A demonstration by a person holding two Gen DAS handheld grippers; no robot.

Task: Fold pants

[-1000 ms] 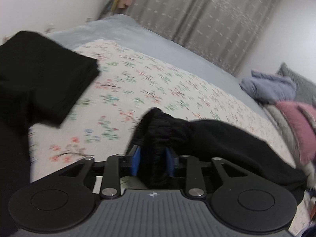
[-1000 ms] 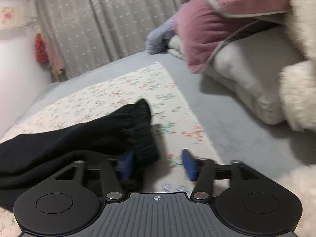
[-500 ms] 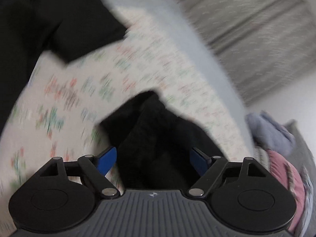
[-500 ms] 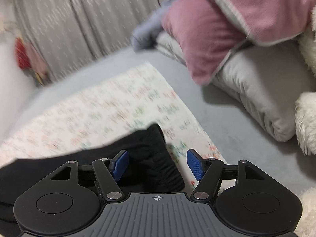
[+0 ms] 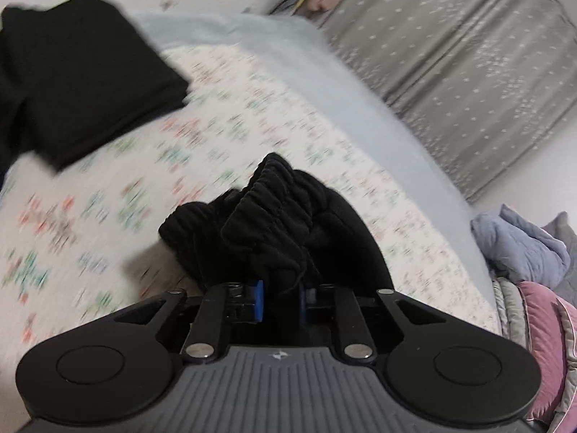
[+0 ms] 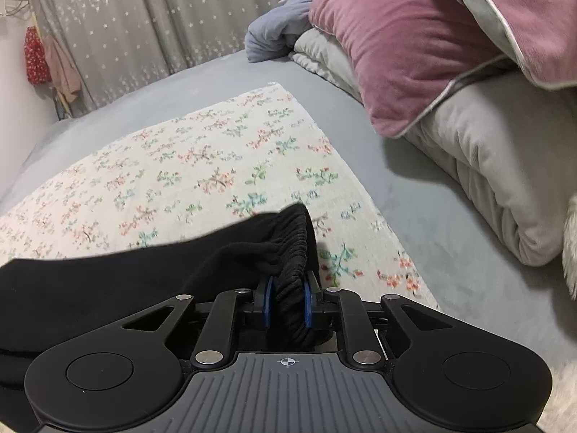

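We've just clamped both grippers, left (image 5: 280,297) and right (image 6: 287,305), onto the black pants' waistband (image 6: 294,249); a pink pillow (image 6: 400,47) sits nearby.

both your cams sit right behind their own fingers, tilted down at the bed, very close to the cloth. your left wrist view looks out over the left gripper (image 5: 280,301) across the floral sheet (image 5: 108,223) toward the grey curtain (image 5: 468,65) at top right, with pillows at the far right edge; the picture is motion-blurred. your right wrist view looks over the right gripper (image 6: 287,306) along the same sheet toward the curtain at top left, pink pillow (image 6: 404,54) close on the right. shared: floral sheet, curtain, pillow pile, black pants (image 5: 288,216) bunched right at each lens.
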